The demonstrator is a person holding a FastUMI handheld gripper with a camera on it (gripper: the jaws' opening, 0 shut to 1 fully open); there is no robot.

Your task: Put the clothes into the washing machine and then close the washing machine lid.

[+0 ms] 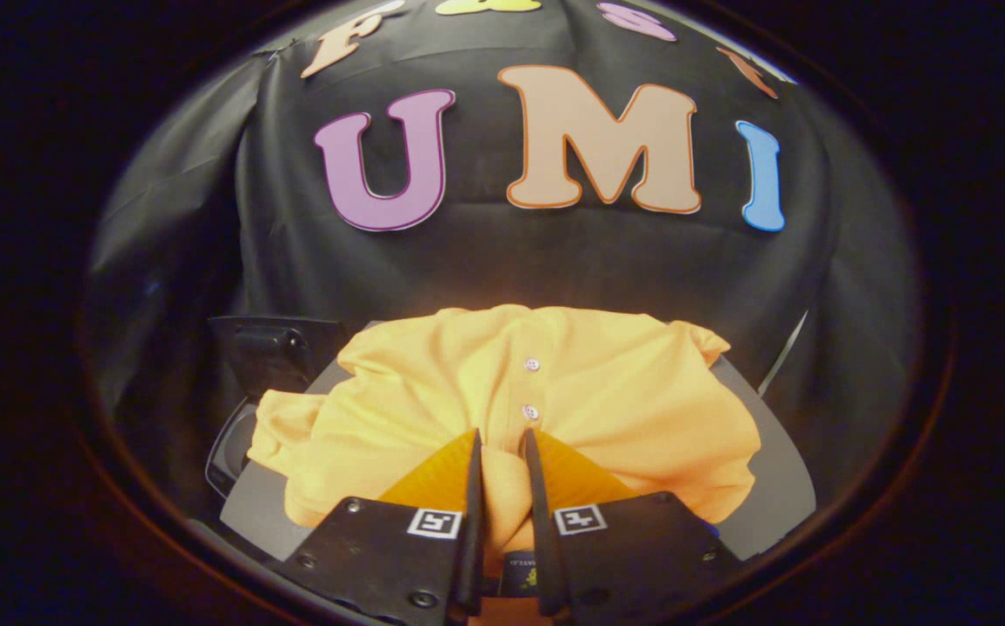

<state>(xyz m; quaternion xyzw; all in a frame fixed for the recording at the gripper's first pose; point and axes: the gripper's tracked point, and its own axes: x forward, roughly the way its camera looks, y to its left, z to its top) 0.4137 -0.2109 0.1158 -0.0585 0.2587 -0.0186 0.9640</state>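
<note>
A yellow-orange buttoned shirt (607,400) lies crumpled over the grey top of the washing machine (776,469), covering most of it. My gripper (500,439) is shut on a fold of this shirt near its button placket, and the cloth bulges up between the two fingers. Two small white buttons sit just ahead of the fingertips. The machine's dark lid (272,348) stands raised at the back left, beyond the shirt's left sleeve. A dark rounded opening or rim (229,452) peeks out under that sleeve.
The black cloth wall hangs close behind the machine. A thin pale cord or edge (782,352) runs up at the machine's right rear corner. The grey surface (255,513) shows bare at the left and right of the shirt.
</note>
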